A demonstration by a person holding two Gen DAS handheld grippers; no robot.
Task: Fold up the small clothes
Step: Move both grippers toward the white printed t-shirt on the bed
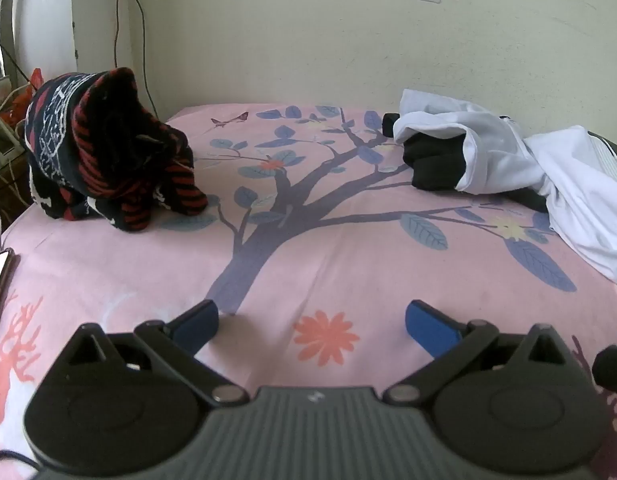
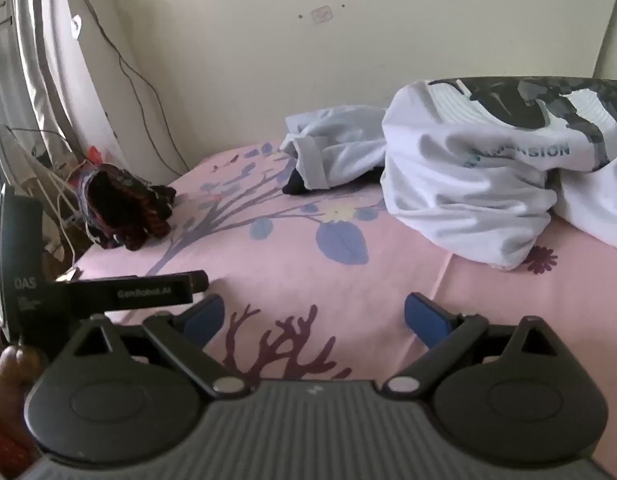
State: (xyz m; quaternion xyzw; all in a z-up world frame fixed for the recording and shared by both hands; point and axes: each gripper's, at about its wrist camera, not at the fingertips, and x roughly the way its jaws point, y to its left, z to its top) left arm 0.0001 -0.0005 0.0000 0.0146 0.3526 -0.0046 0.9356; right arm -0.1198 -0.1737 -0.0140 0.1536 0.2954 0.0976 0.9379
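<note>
**Two open grippers over a bed with clothes on it**

Left wrist view: The left gripper (image 1: 312, 320) hangs over a pink bed sheet (image 1: 348, 248) with a tree and flowers printed on it. Its blue fingers (image 1: 198, 322) are wide apart and nothing is between them. On the far left of the bed sits a red and black striped bundle (image 1: 108, 156) of clothes, bunched up in a heap. On the far right lies a white garment (image 1: 508, 160) with something black (image 1: 436, 164) poking out of it; you cannot tell what the black thing is. The white cloth runs off the right edge of the picture. A phone (image 1: 0, 276) is cut off at the left edge. A thin cable (image 1: 142, 36) hangs down the wall.

Right wrist view: The right gripper (image 2: 312, 316) also hangs over the pink sheet (image 2: 308, 276), fingers (image 2: 426, 316) wide apart and holding nothing. The white garment (image 2: 468, 188) is near, on the right, crumpled, with printed letters that are partly folded away. Part of it is cut off at the right. Behind it lies a pale piece of clothing (image 2: 336, 148) with a bit of black (image 2: 294, 186) at its opening. The striped bundle (image 2: 124, 208) is far off at the left and looks dark and blurry. The left gripper (image 2: 108, 296) shows from the side, and a hand (image 2: 8, 376) is only partly seen at the left edge
</note>
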